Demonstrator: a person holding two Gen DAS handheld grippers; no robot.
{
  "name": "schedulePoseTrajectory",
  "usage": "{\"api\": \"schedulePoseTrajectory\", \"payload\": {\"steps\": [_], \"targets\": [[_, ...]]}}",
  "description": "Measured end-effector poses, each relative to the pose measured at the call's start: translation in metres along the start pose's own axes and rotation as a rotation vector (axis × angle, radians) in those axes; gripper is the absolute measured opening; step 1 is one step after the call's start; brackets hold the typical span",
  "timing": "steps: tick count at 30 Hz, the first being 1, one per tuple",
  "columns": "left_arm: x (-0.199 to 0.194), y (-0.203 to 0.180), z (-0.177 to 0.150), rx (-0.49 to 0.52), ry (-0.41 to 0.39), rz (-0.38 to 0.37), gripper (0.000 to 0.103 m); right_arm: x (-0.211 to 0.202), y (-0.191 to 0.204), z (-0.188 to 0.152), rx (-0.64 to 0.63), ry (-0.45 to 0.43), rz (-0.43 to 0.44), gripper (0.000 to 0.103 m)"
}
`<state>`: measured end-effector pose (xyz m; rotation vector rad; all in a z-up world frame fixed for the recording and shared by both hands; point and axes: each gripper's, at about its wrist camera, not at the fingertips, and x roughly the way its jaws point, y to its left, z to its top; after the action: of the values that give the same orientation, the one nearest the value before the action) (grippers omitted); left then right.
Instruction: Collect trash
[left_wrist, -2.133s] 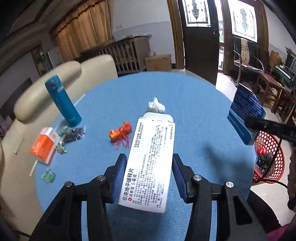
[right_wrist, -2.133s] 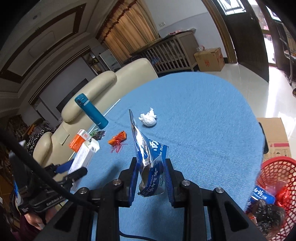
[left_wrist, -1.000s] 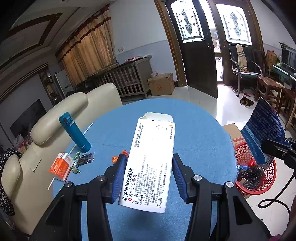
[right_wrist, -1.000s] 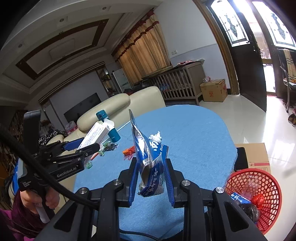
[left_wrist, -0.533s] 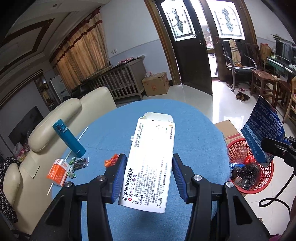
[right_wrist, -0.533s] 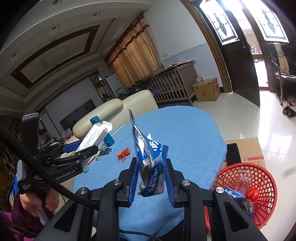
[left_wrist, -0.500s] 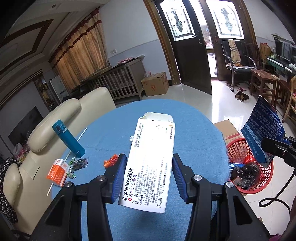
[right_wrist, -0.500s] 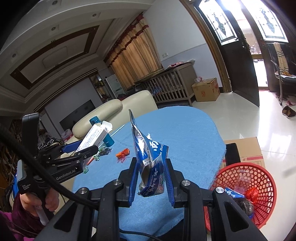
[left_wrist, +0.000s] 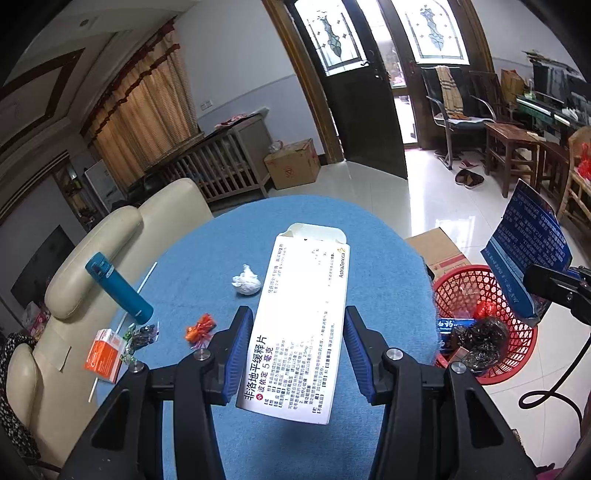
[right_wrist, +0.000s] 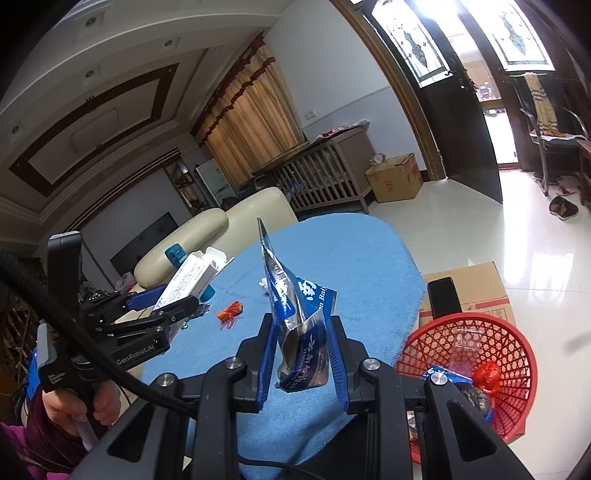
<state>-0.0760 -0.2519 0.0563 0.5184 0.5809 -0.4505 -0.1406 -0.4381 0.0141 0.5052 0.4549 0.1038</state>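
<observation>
My left gripper (left_wrist: 297, 354) is shut on a white medicine box (left_wrist: 303, 321), held above the blue round table (left_wrist: 384, 258); the same box (right_wrist: 192, 280) shows at the left of the right wrist view. My right gripper (right_wrist: 303, 354) is shut on a blue foil snack bag (right_wrist: 295, 325) that stands up between its pads. The red mesh basket (left_wrist: 517, 365) sits on the floor at the table's right edge, with wrappers and a dark bag in it; it appears again as the basket (right_wrist: 517, 398) below my right gripper. The bag (left_wrist: 528, 254) hangs above it.
On the table lie a crumpled white tissue (left_wrist: 246, 285), an orange wrapper (left_wrist: 199, 328), a teal flask (left_wrist: 118, 288), an orange carton (left_wrist: 104, 354) and small dark wrappers (left_wrist: 142, 338). A cream sofa (left_wrist: 110, 240) borders the left side. A cardboard box (right_wrist: 476, 291) stands behind the basket.
Both grippers have drifted toward the table's right side with their loads. The red basket now looms larger and closer in both views, and the tissue has come out from behind the box.
</observation>
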Motion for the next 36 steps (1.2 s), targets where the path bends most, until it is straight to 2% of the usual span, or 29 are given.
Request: {"api": "schedulePoseTrajectory", "payload": {"steps": [20, 36], "targets": [[0.010, -0.050, 0.012, 0.107, 0.017, -0.043, 0.052, -0.030, -0.046, -0.006, 0.113, -0.034, -0.047, 0.029], [0.021, -0.081, 0.014, 0.171, 0.061, -0.095, 0.052, -0.044, -0.074, -0.015, 0.204, -0.011, -0.065, 0.029]]}}
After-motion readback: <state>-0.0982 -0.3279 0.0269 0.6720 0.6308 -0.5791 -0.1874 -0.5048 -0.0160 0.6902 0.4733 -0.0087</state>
